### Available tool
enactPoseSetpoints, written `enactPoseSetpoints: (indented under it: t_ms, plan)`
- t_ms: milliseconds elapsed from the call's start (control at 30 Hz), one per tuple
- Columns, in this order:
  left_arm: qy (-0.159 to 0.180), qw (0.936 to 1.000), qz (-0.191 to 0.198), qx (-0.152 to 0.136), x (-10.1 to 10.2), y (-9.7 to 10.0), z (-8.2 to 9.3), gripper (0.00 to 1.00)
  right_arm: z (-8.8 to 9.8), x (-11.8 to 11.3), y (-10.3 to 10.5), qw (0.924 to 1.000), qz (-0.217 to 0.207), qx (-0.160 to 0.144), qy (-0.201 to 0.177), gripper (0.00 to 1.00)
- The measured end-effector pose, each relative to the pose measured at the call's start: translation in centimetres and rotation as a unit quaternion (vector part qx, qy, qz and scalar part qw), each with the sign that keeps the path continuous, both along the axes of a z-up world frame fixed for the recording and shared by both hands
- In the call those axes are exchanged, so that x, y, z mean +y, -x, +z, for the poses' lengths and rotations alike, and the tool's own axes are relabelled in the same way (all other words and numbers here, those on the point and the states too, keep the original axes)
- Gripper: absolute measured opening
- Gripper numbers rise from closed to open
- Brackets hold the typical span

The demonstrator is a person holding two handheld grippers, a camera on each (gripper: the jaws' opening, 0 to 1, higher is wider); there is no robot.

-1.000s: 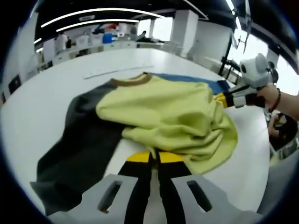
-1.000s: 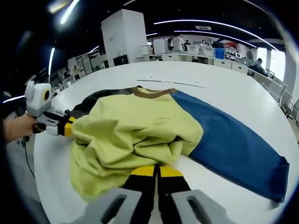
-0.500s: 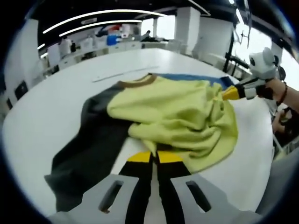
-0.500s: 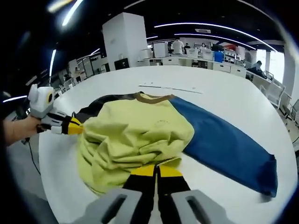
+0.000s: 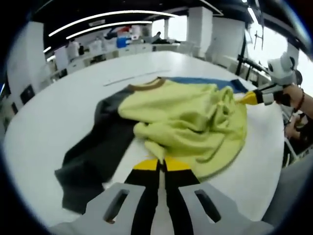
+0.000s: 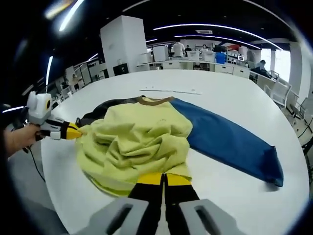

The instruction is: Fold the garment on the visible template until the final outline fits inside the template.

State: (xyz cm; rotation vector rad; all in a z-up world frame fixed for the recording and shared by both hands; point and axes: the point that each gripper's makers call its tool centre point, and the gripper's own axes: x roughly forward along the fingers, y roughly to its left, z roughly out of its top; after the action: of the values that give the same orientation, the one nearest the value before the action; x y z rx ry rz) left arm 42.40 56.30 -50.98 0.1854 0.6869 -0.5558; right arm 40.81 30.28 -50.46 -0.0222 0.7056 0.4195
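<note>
A yellow-green sweatshirt with a brown collar lies bunched on the white round table. Its dark grey sleeve spreads to one side and its blue sleeve to the other. My left gripper is shut on the yellow hem at the near edge; in the right gripper view it grips the cloth's left side. My right gripper is shut on the hem too, and in the left gripper view its yellow tip holds the right side.
A thin pale strip lies on the table beyond the collar. A person's hands hold the grippers. Desks, chairs and people stand far behind. Bare table top surrounds the garment.
Both grippers keep their hold on the hem. The yellow body has bunched up further and both sleeves have been drawn across the table. Both views have pulled back.
</note>
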Motion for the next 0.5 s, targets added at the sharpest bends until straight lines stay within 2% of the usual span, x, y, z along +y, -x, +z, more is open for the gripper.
enactPoseSetpoints:
  t_ms: [200, 333, 400, 500]
  plan:
    - [-0.003, 0.9997, 0.023, 0.012, 0.8, 1.3, 0.0, 0.0, 0.0, -0.1, 1.6, 0.9999, -0.01, 0.006, -0.002, 0.0]
    - [0.001, 0.9992, 0.036, 0.019, 1.2, 2.0, 0.0, 0.0, 0.0, -0.1, 2.6, 0.9997, -0.022, 0.008, -0.009, 0.0]
    - [0.006, 0.998, 0.054, 0.031, 1.4, 2.8, -0.1, 0.0, -0.1, -0.1, 3.1, 0.9995, -0.027, 0.008, -0.01, 0.0]
    - [0.014, 0.9972, 0.067, 0.031, 1.6, 3.4, 0.0, 0.0, -0.4, -0.2, 3.8, 0.9993, -0.033, 0.015, -0.012, 0.0]
